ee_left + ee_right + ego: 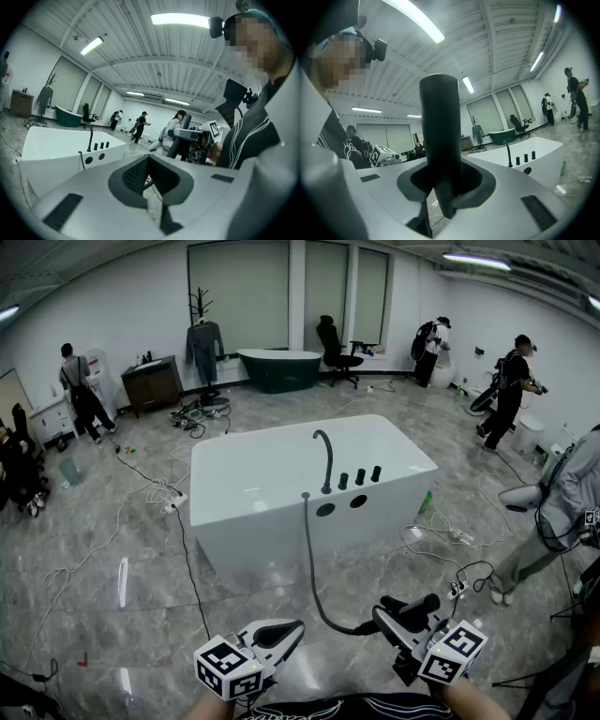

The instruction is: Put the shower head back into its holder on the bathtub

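Note:
A white bathtub [281, 493] stands ahead of me, with a black curved faucet [325, 460] and three black knobs [359, 477] on its near rim. A dark hose [308, 559] runs from that rim down to the black shower head [419, 606]. My right gripper [394, 618] is shut on the shower head's handle. In the right gripper view the handle [438, 122] stands upright between the jaws of the right gripper [440, 187], with the tub [539, 157] to the right. My left gripper [292, 627] is low at the left, shut and empty; in the left gripper view that gripper [149, 178] has its jaws closed together.
Cables [150, 488] and a power strip [457, 589] lie on the marble floor around the tub. A person [558, 512] stands close on the right; others stand at the back right and far left. A dark green tub [279, 368] and an office chair [335, 351] are at the back.

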Motion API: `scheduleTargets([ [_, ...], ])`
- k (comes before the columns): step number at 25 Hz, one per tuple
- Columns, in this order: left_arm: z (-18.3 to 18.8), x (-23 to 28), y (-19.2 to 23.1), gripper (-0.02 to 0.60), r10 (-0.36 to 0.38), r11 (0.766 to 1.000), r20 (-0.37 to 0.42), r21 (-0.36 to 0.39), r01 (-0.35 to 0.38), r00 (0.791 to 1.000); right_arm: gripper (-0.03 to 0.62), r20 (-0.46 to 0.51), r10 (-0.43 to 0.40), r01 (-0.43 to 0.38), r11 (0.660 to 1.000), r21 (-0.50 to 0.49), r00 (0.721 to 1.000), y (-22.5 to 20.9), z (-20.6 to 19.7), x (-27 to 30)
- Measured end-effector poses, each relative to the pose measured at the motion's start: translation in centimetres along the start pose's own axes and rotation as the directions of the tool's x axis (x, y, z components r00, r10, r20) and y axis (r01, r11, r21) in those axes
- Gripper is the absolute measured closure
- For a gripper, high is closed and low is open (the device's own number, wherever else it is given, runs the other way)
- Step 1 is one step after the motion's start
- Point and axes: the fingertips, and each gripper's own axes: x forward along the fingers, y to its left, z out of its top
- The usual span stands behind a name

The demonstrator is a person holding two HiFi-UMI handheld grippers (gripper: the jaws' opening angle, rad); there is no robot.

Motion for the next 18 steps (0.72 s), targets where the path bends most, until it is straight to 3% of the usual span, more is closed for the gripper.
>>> scheduleTargets([
  [5,-0.9,1.4,2.1,0.577,-0.017,1.000,-0.001,-0.012,0.017,1.000,0.491,0.021,-0.009,0.009,1.000,0.014,1.000,-1.8,0.0,1.7],
  [18,-2.4,2.9,2.7,0.574,-0.058,0.998,-0.062,0.011,0.059,0.996,0.491,0.064,-0.018,0.010,0.992,0.126,0.998,-4.1,0.2,2.2],
])
